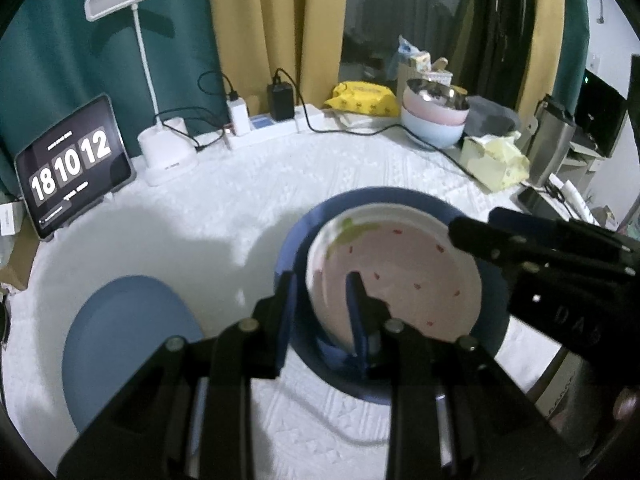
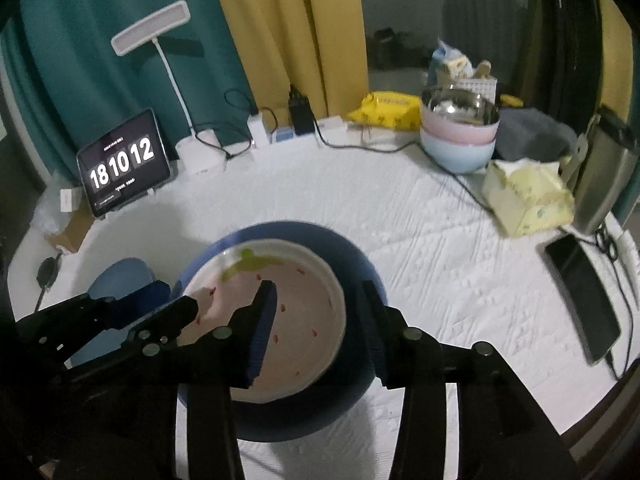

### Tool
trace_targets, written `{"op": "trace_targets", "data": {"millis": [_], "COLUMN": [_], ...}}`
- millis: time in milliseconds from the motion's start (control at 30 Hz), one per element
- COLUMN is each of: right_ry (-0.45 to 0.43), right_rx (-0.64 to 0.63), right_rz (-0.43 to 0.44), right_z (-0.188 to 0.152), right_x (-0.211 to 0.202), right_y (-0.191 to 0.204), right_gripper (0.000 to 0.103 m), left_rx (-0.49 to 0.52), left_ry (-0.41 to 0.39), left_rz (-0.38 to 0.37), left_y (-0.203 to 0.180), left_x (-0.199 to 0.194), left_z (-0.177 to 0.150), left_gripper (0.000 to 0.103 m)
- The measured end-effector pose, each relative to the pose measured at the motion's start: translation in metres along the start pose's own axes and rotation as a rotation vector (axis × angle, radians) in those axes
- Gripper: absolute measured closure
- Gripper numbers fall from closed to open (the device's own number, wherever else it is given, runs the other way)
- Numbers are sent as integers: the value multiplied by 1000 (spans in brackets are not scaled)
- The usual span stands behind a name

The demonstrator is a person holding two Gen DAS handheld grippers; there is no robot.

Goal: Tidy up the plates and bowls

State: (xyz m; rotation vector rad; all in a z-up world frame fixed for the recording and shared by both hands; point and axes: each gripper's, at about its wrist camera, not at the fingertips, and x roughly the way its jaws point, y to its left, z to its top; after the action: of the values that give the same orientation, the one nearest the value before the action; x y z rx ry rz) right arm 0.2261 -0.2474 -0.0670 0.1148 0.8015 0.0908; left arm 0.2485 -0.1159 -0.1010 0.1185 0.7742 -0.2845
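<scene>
A white plate with a pink strawberry print lies on a large dark blue plate in the middle of the white tablecloth. My left gripper straddles the white plate's left rim, one finger inside and one outside, jaws apart. My right gripper straddles its right rim the same way, jaws apart. A smaller light blue plate lies to the left. Stacked bowls, pink on light blue with a steel one on top, stand at the back right.
A tablet clock, a white desk lamp and a power strip with chargers line the back. A yellow tissue pack, a steel flask and a phone are at the right edge.
</scene>
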Motion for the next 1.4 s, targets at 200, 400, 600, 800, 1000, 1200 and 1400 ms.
{"op": "trace_targets", "data": {"millis": [200, 400, 600, 800, 1000, 1200, 1400], "right_ry": [-18, -18, 18, 59, 95, 97, 90], "right_rx": [4, 30, 59, 79, 79, 64, 48], "right_rz": [-25, -43, -47, -35, -43, -32, -28], "right_z": [5, 4, -3, -9, -11, -11, -12], "right_x": [-8, -10, 6, 22, 38, 46, 48], "right_y": [-10, -26, -42, -49, -51, -51, -53], "right_gripper": [58, 58, 58, 58, 58, 58, 56], "left_rx": [-34, -75, -97, -77, -58, -2, -57], "left_ry": [-42, -39, 3, 36, 61, 43, 43], "left_rz": [12, 46, 41, 19, 33, 54, 43], "left_y": [14, 33, 40, 34, 33, 28, 33], "left_x": [-15, -10, 8, 21, 34, 38, 44], "left_z": [5, 3, -4, -7, -8, -10, -10], "left_gripper": [75, 73, 69, 69, 69, 68, 68]}}
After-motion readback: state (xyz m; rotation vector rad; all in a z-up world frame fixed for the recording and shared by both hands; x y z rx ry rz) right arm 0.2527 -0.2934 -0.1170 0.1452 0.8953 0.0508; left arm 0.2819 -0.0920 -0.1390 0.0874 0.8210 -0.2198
